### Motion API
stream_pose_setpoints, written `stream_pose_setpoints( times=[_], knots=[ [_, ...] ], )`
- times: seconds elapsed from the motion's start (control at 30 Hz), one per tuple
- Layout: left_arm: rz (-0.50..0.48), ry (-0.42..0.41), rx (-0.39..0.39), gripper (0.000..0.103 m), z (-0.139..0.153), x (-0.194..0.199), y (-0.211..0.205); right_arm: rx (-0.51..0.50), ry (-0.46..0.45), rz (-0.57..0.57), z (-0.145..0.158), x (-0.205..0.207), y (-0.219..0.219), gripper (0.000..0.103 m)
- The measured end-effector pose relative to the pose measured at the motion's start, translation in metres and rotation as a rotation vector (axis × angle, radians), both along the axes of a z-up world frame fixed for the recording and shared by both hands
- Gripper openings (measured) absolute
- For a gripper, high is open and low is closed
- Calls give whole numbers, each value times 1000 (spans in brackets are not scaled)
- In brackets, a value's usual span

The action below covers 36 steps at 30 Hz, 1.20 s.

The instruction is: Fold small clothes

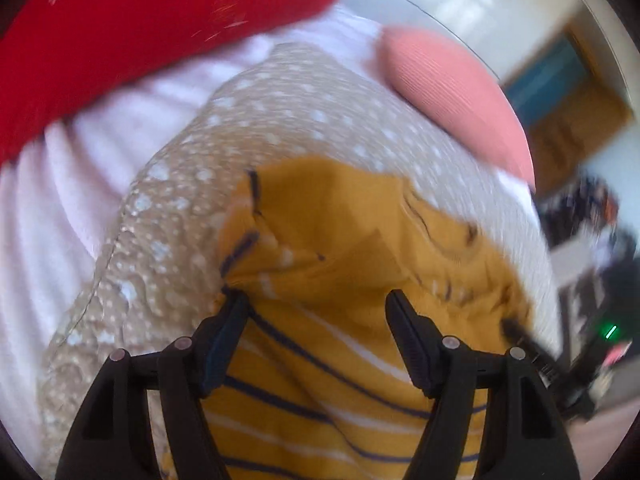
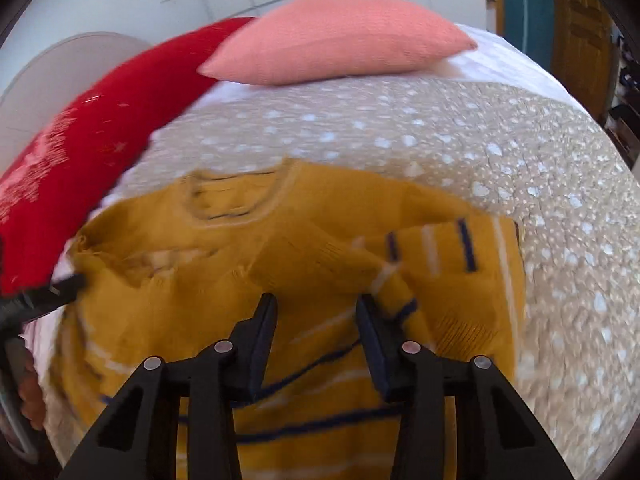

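Note:
A small mustard-yellow sweater (image 2: 224, 264) with navy and white stripes lies on a beige dotted quilt (image 2: 460, 140); one sleeve is folded across its chest. It also shows in the left wrist view (image 1: 344, 240). My left gripper (image 1: 316, 300) is open just above the sweater's striped part, nothing between its fingers. My right gripper (image 2: 316, 304) is open above the sweater's middle, beside the folded sleeve cuff (image 2: 400, 300). The left gripper's tip shows at the sweater's left edge in the right wrist view (image 2: 64, 290).
A red cushion (image 2: 80, 152) and a pink cushion (image 2: 340, 36) lie at the head of the bed on a white sheet (image 1: 60, 200). The bed edge drops off to the right in the left wrist view, with dark furniture (image 1: 592, 280) beyond.

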State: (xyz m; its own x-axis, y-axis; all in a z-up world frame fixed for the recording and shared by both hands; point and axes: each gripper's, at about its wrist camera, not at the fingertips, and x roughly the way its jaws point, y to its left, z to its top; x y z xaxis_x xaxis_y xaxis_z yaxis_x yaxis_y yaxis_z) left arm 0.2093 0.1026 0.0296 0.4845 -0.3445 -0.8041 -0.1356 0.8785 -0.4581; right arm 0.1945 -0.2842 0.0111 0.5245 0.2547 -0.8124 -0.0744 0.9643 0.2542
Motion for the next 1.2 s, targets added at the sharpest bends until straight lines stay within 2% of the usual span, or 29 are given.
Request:
stream_pose_setpoints(
  times=[0.07, 0.17, 0.3, 0.37, 0.47, 0.53, 0.63, 0.73, 0.8, 0.83, 0.9, 0.93, 0.97, 1.03, 1.2],
  knots=[
    [39, 12, -73, 70, -2, 4, 11, 13, -10, -22, 0, 7, -5, 43],
    [79, 8, -146, 70, 3, -4, 24, -30, -14, -42, 8, 8, 0, 43],
    [116, -10, -105, 70, 25, -22, 42, -117, -88, -79, 37, -13, -2, 44],
    [112, -22, -101, 71, 38, -39, 50, -111, -115, -104, 55, -30, -15, 52],
    [89, -58, -90, 78, 57, -79, 57, -72, -127, -134, 75, -58, -37, 59],
    [79, -71, -90, 82, 61, -106, 59, -68, -126, -153, 81, -80, -48, 59],
    [44, -64, -76, 82, 55, -150, 56, -52, -123, -136, 81, -108, -49, 59],
    [38, -52, -35, 82, 44, -181, 50, -42, -106, -90, 68, -127, -36, 58],
    [45, -53, -28, 82, 38, -195, 47, -27, -62, -74, 52, -130, -33, 50],
    [55, -54, -25, 82, 37, -198, 45, -31, -26, -73, 40, -129, -33, 42],
    [83, -67, -16, 82, 37, -202, 44, -91, 56, -89, 14, -124, -39, 39],
    [100, -81, -8, 82, 37, -203, 43, -89, 88, -111, 3, -123, -48, 38],
    [117, -93, 4, 82, 38, -204, 42, -20, 79, -134, 3, -126, -59, 38],
    [148, -115, 28, 83, 36, -202, 39, -3, 78, -204, 12, -135, -71, 41],
    [177, -118, 36, 84, 11, -181, 24, -171, -34, -137, 59, -159, -44, 47]
  ],
)
